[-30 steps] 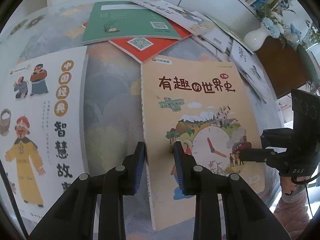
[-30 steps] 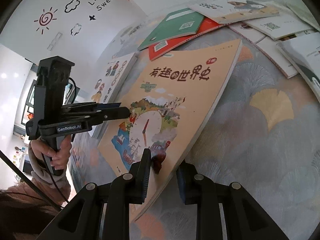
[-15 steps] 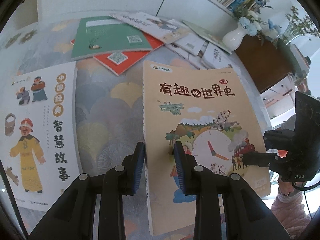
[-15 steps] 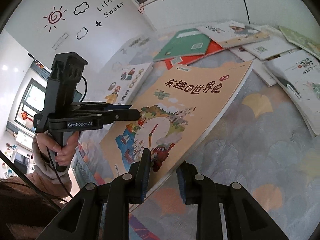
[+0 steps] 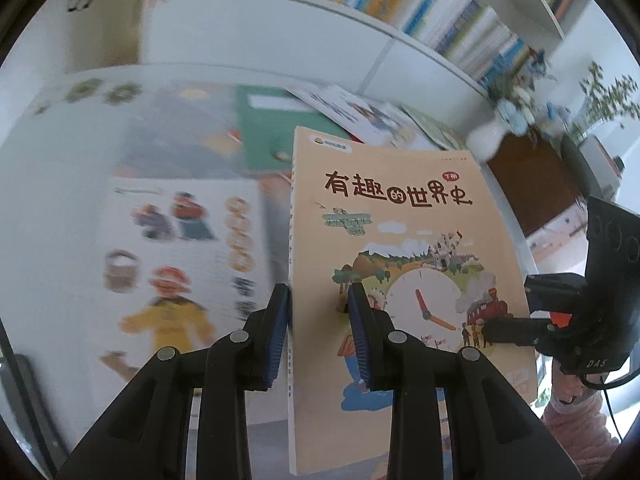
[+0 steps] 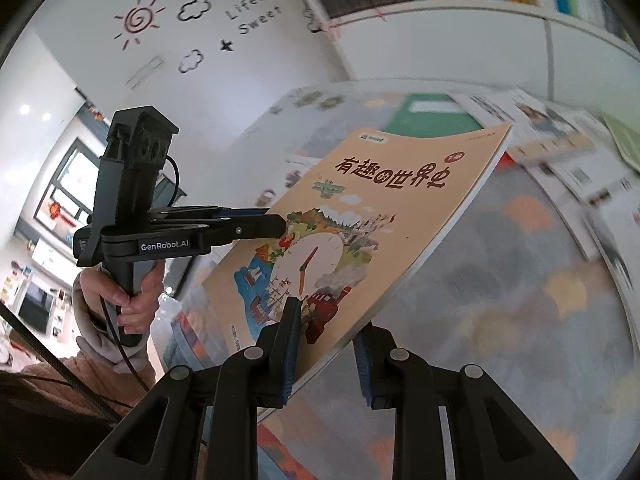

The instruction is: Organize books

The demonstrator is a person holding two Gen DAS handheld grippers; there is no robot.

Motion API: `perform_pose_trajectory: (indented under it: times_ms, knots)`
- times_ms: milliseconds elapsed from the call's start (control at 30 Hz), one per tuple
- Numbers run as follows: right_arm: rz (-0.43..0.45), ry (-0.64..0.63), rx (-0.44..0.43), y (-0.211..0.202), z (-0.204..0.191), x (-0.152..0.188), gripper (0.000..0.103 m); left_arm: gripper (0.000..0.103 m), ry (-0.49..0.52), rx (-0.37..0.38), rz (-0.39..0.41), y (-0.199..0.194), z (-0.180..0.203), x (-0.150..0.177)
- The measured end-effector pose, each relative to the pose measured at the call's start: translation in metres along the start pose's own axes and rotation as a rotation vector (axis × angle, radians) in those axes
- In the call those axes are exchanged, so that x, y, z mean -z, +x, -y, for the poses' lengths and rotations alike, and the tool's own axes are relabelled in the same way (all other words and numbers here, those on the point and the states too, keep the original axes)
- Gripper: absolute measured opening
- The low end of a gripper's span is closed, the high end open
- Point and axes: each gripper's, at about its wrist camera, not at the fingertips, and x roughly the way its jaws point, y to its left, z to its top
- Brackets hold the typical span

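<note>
Book [image 5: 408, 240], tan cover with a clock picture, is held clear of the table [image 5: 60, 168] between both grippers, its front cover facing up toward the cameras. Left gripper [image 5: 318, 332] is clenched on the spine edge near the lower end: one pad lies against the spine side, the other presses on the cover. Right gripper [image 6: 328, 344] is clamped on the opposite, fore-edge side, also near the lower end, one finger over the cover and one beneath. In the left wrist view the right gripper appears at the book's right edge [image 5: 516, 330]; in the right wrist view the left gripper reaches in from the left [image 6: 240, 228], carried by a hand [image 6: 124, 300].

Long axis: runs straight away from both grippers, top edge farthest out and unsupported, pointing toward the shelf [image 5: 440, 28] of upright books behind the table. Both hands stand equally near; neither grips the far half.

Edges and room: below lie a white picture book [image 5: 180, 264], a green book [image 5: 276, 132] and further loose books [image 6: 580, 168], all apart from the lifted one. A vase [image 5: 492, 136] stands to the right near the shelf's end. Judged from this, open air lies ahead and above; the far corner is the part most likely to strike the shelf ledge.
</note>
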Motion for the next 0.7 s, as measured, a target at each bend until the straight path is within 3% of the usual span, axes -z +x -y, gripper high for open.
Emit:
perform_pose_trajectory:
  times_ms: [333, 567, 700]
  knots:
    - [-0.04, -0.071, -0.091, 0.061, -0.041, -0.049, 0.025, 0.027, -0.08, -0.102, 0.057, -0.029, -0.073, -0.005]
    - [-0.1, -0.063, -0.145, 0.118, -0.047, -0.058, 0.025, 0.027, -0.155, -0.166, 0.022, -0.012, -0.125, 0.007]
    - [-0.147, -0.024, -0.156, 0.147, -0.042, -0.054, 0.026, 0.027, -0.19, -0.158, -0.014, 0.0, -0.144, 0.014]
